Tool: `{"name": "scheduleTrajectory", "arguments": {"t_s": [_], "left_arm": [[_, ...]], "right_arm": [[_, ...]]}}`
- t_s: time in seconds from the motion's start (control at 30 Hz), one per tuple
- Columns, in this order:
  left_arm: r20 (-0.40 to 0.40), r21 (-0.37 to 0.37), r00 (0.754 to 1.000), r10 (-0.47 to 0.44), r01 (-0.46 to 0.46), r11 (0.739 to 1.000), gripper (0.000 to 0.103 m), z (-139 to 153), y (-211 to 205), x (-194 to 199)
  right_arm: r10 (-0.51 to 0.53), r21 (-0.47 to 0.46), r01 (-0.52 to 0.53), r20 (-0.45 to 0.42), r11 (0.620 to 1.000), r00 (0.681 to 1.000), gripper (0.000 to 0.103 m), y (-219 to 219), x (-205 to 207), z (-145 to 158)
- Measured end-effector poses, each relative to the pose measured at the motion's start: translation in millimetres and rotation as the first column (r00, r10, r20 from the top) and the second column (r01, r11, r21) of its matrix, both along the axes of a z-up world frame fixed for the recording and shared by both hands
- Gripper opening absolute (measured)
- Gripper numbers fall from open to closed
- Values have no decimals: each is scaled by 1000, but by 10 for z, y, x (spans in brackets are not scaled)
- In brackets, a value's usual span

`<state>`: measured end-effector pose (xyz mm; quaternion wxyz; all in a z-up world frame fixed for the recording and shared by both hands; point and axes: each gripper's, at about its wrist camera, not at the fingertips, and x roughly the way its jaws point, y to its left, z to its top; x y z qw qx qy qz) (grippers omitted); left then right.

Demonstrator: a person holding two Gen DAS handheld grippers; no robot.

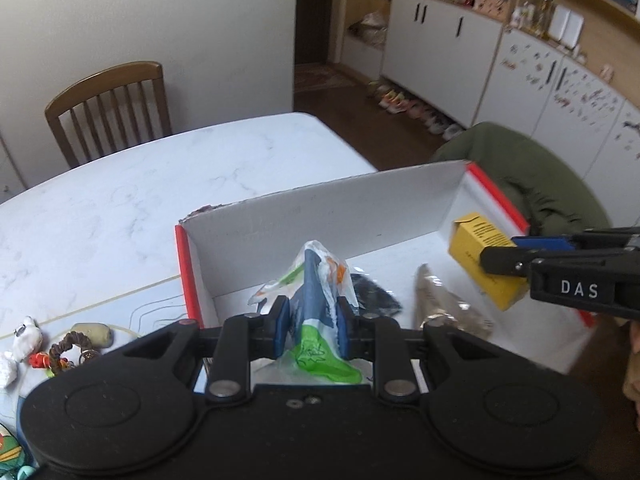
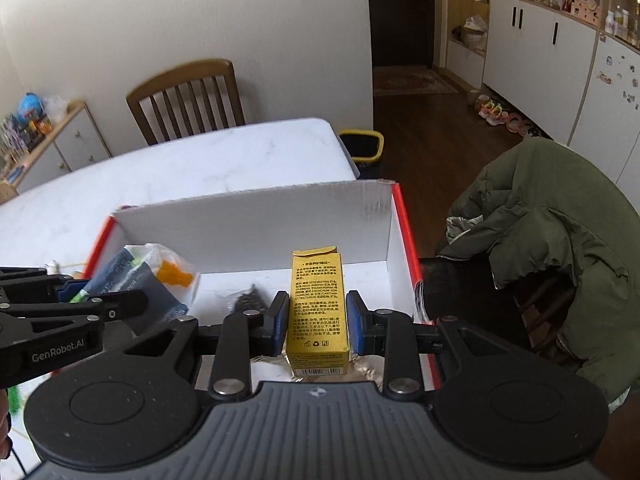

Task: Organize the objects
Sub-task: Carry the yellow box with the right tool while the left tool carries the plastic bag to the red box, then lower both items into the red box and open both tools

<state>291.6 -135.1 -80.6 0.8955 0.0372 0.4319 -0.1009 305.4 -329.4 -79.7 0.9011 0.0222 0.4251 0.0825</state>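
A white cardboard box (image 1: pixel 320 208) with a red rim stands on the marble table (image 1: pixel 160 184). My left gripper (image 1: pixel 312 314) hangs over the box's left half, shut on a crinkled plastic packet (image 1: pixel 316 280) printed blue, green and orange. My right gripper (image 2: pixel 318 314) is over the box's right half (image 2: pixel 248 220), shut on an upright yellow carton (image 2: pixel 318 300) with black print. From the left wrist view the same carton (image 1: pixel 476 248) shows tilted in the right gripper (image 1: pixel 504 254). On the box floor lie a dark object (image 1: pixel 376 296) and a shiny foil wrapper (image 1: pixel 444 308).
Left of the box, a stone (image 1: pixel 94 334), a brown hair tie (image 1: pixel 66 350) and small white toys (image 1: pixel 26 334) lie on the table. A wooden chair (image 2: pixel 188 100) stands at the far side. A green jacket (image 2: pixel 560 248) hangs on the right, with a yellow-rimmed bin (image 2: pixel 362 148) behind the table.
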Motion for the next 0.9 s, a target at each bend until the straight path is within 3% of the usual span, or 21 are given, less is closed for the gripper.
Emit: {"name": "scheduleTrajectory", "arguments": {"t_s": [0.4,0.9], "left_arm": [[-85,52,995,57,-53,997,23,-263,-100,345],[-213,57,975,57,-46,997,22,-472,-63,439]], "right_arm": [[28,-49,-33,-101,998,994,29,76,520,-340],[69,-69,-81,-163,994,984,29,135,597,-493]]}}
